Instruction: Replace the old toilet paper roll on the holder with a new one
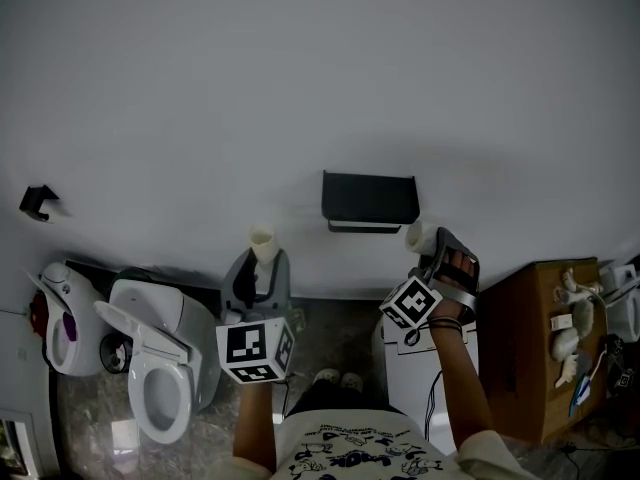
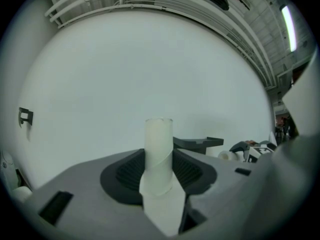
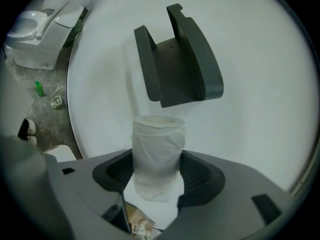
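Head view: new roll (image 1: 418,236) is gripped by right gripper (image 1: 428,246) just below-right of holder (image 1: 369,200); empty tube (image 1: 261,242) is clamped by left gripper (image 1: 262,260), farther left. Left gripper view: holder is seen right of the tube. Right gripper view: holder lies just ahead, roll axis roughly along its length.

The left tool (image 1: 261,266) grips a bare cardboard tube (image 1: 261,240), upright. The right tool (image 1: 432,250) holds a thin paper roll (image 1: 418,236) just beside the black wall holder (image 1: 369,198), at its lower right.
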